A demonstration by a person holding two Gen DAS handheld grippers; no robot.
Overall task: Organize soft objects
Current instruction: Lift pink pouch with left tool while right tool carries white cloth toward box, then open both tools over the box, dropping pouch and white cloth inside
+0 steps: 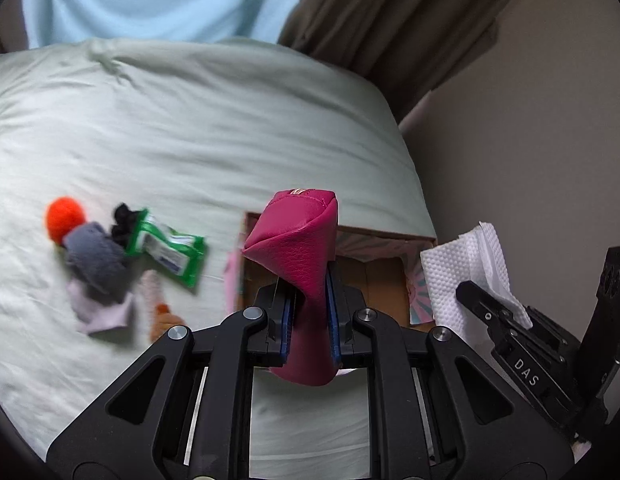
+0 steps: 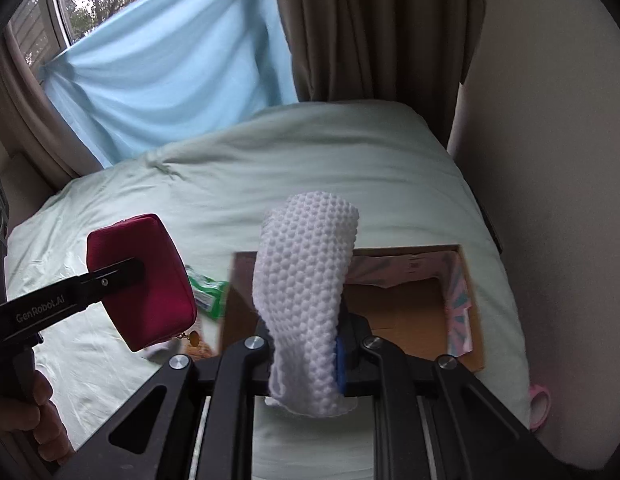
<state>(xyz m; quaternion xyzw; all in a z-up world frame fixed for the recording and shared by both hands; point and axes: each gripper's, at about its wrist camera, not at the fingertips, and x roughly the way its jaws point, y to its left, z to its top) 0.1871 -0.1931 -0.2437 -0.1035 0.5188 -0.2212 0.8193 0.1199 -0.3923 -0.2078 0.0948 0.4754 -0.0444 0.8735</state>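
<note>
Holding: your left gripper (image 1: 312,320) pinches the pink pouch (image 1: 298,240); your right gripper (image 2: 306,344) pinches the white cloth (image 2: 306,280).
Box (image 2: 462,280): just ahead of both, right nearer.

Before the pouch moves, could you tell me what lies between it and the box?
In the right wrist view, a green packet lies between the pouch and the box.

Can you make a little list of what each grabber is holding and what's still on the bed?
left gripper: shut on the pink pouch, held up in front of the box
right gripper: shut on the white bumpy cloth
box: open cardboard box on the bed, looks empty where visible
still on bed: orange pom-pom, grey soft thing, green packet
</note>
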